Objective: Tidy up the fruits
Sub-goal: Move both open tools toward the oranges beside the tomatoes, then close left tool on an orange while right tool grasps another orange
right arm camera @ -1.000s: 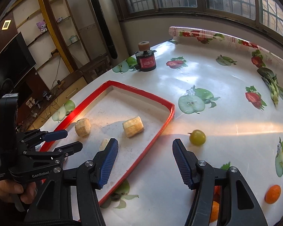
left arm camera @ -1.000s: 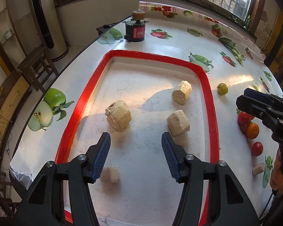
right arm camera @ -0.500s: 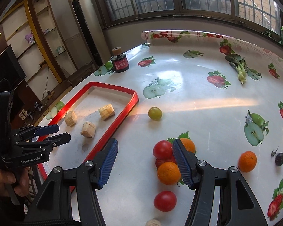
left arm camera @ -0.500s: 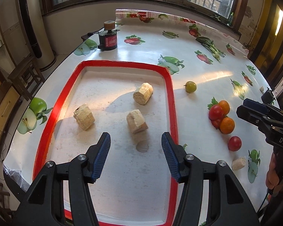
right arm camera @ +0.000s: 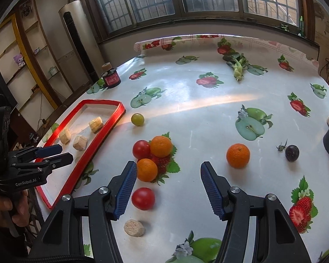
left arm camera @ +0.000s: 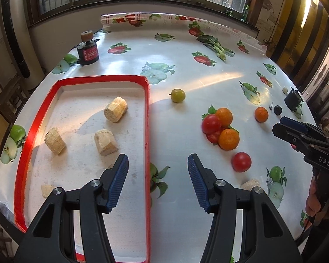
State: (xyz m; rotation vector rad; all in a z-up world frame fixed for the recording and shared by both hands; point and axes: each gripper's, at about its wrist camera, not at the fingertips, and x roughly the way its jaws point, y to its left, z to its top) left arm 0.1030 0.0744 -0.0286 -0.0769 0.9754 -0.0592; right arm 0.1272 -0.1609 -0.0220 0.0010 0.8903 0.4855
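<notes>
Big round table with the glossy fruit-print plastic cloth (right arm camera: 208, 114) takes up most of it; the red-rimmed rectangular tray (left arm camera: 147, 131) sits on its left part with pale cork-like chunks (left arm camera: 105, 143) inside; left gripper (left arm camera: 158, 182) hangs over the tray's right edge, fingers spread, holding nothing; right gripper (right arm camera: 167, 191) same deal — wide apart, empty; the oranges and red tomatoes cluster (right arm camera: 153, 155) sits just ahead of it, lone orange (right arm camera: 238, 155) off right; green-yellow grape-like fruit (right arm camera: 137, 119) near the tray corner — dark purple grape (right arm camera: 292, 152) far right.

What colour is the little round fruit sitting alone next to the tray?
Yellowish green, the small round fruit; the left wrist view shows it best.
</notes>
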